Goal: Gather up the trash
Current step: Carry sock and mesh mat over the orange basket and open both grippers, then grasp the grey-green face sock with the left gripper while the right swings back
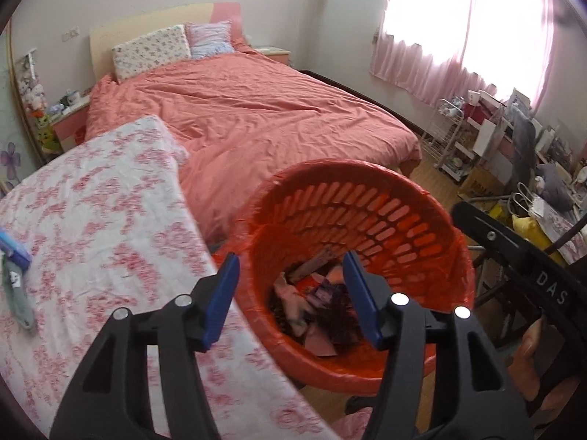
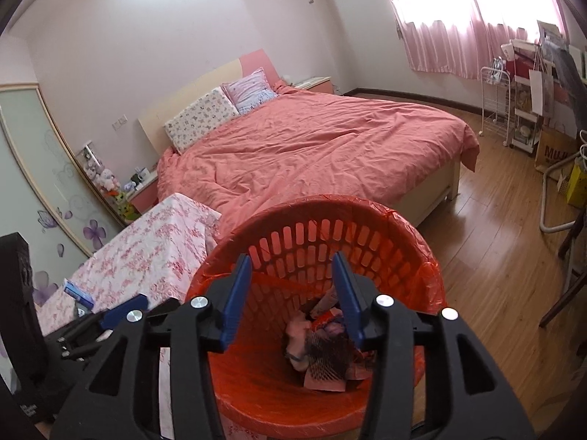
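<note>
A bedroom with pale walls, a wooden floor (image 2: 488,234) and pink curtains (image 1: 458,36) over a bright window frames the scene; the landmark here is the orange basket (image 1: 411,198), a slotted plastic bin lined with an orange bag. To the left of the basket stands a table under a pink floral cloth (image 1: 102,220), its edge just beside the basket's rim. At the far left of that cloth lie a small blue box (image 1: 14,249) and a grey-green item, well apart from the basket. Behind the basket stretches a bed with a salmon-coloured cover (image 1: 256,110) and two pillows at its head.

The left gripper (image 1: 290,293) hangs over the basket's left side, its blue-padded fingers (image 1: 220,300) spread apart with nothing between them; one finger sits over the table's edge, the other over the basket's opening. The trash (image 1: 315,311), a heap of crumpled paper, pink scraps and dark netted material, lies at the bottom of the basket, below and between the fingers, not touching them.

In the right wrist view the right gripper (image 2: 291,293) points down into the same basket (image 2: 367,227), its fingers (image 2: 234,304) likewise parted and empty, with the trash (image 2: 323,352) low inside, nearer the right finger. To the right of the basket, shelves and bags (image 2: 550,154) crowd the wall.
</note>
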The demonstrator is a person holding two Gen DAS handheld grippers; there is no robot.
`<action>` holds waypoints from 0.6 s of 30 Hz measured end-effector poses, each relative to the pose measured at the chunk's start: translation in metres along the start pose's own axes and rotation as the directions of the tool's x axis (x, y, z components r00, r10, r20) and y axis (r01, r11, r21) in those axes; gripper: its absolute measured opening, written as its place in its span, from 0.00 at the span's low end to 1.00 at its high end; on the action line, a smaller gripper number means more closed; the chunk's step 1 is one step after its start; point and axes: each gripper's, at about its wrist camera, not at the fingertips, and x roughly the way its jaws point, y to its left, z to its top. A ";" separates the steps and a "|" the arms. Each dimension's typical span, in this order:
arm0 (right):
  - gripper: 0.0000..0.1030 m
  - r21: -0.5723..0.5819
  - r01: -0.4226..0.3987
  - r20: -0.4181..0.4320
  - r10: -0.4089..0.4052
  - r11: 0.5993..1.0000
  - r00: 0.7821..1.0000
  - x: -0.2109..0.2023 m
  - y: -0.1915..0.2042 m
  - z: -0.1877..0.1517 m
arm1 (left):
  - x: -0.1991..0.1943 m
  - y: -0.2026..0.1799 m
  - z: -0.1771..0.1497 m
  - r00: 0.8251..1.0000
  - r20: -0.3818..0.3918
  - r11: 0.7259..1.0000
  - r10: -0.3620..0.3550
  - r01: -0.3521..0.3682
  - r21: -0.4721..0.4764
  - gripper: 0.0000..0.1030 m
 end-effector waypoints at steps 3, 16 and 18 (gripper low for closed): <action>0.51 -0.028 0.010 0.011 -0.010 1.000 1.000 -0.005 0.004 0.000 | -0.012 0.017 -0.005 0.999 0.021 0.999 0.050 -0.050 -0.013 0.61; 0.55 -0.132 -0.017 -0.047 0.010 0.991 0.999 -0.002 0.056 -0.028 | -0.062 0.180 -0.050 0.928 -0.028 0.894 0.372 -0.367 -0.259 0.70; 0.55 -0.158 -0.020 -0.062 0.011 0.987 0.998 0.000 0.066 -0.035 | -0.064 0.204 -0.054 0.911 -0.048 0.864 0.409 -0.404 -0.302 0.70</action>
